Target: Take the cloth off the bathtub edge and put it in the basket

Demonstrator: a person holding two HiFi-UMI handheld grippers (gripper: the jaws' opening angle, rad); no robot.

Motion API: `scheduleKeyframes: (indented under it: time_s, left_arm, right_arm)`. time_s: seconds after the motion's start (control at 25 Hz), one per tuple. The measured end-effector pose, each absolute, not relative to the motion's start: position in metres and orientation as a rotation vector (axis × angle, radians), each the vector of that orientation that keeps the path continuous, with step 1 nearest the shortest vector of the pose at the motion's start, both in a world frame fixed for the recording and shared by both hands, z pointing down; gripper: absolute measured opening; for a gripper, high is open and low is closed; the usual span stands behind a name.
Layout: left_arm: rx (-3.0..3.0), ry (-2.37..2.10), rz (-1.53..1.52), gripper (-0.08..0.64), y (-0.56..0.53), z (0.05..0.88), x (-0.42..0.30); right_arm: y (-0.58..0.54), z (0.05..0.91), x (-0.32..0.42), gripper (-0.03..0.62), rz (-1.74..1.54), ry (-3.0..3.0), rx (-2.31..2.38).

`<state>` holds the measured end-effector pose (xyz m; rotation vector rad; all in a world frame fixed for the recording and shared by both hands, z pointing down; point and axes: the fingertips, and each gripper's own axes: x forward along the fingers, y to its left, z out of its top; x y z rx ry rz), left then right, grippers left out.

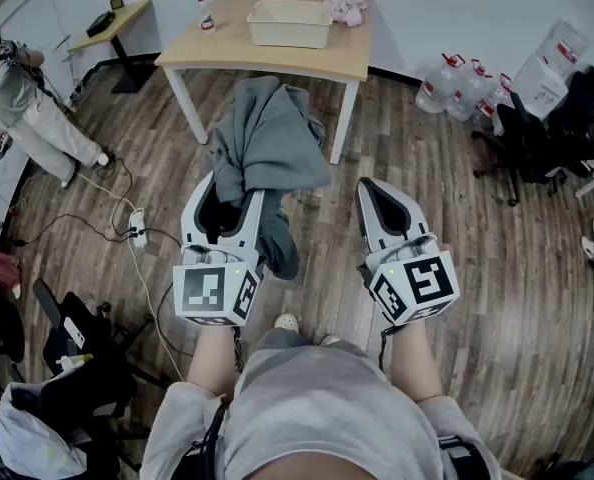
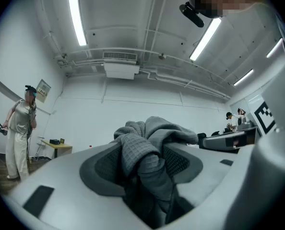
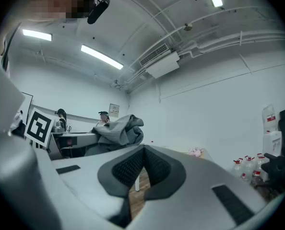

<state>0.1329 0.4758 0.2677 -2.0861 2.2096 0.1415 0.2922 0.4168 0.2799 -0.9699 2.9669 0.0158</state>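
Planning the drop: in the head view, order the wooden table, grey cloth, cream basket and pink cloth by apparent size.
Largest: wooden table and grey cloth, near equal, the cloth being closer to camera; unranked.
Then cream basket.
Smallest: pink cloth.

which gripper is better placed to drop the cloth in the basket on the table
Left. The left gripper is shut on the grey cloth, with the basket on the table ahead; the right gripper is shut on nothing.

I find grey waffle-weave cloth (image 1: 269, 138) in my left gripper (image 1: 232, 196); cream plastic basket (image 1: 290, 34) on wooden table (image 1: 227, 50) beyond it.
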Motion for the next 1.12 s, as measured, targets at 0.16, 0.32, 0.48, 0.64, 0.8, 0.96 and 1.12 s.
scheduleKeyframes:
  time_s: [0.16, 0.32, 0.48, 0.64, 0.8, 0.96, 1.12]
  left_arm:
    - [-2.074, 2.212, 0.143, 0.256, 0.483, 0.270, 0.136]
    - [-2.081, 2.210, 0.146, 0.256, 0.484, 0.269, 0.137]
    - [-2.085, 2.206, 0.146, 0.256, 0.483, 0.268, 0.133]
    - [-2.096, 2.201, 0.149, 0.256, 0.479, 0.269, 0.126]
    - [-2.108, 2.194, 0.154, 0.256, 0.474, 0.270, 0.115]
    - [-2.119, 2.184, 0.162, 0.256, 0.468, 0.272, 0.099]
    - [-2.138, 2.159, 0.151, 0.256, 0.461, 0.277, 0.085]
  right_arm:
    - [0.422, 0.282, 0.294, 0.006, 0.030, 2.973, -0.955]
    - [0.424, 0.281, 0.296, 0.006, 0.029, 2.966, -0.966]
    - [0.423, 0.281, 0.292, 0.006, 0.027, 2.970, -0.972]
    - [0.421, 0.282, 0.284, 0.006, 0.037, 2.979, -0.977]
    - [0.416, 0.282, 0.274, 0.006, 0.033, 2.963, -1.004]
    - [0.411, 0.282, 0.260, 0.006, 0.029, 2.940, -0.999]
    - [0.411, 0.287, 0.241, 0.006, 0.043, 2.942, -0.996]
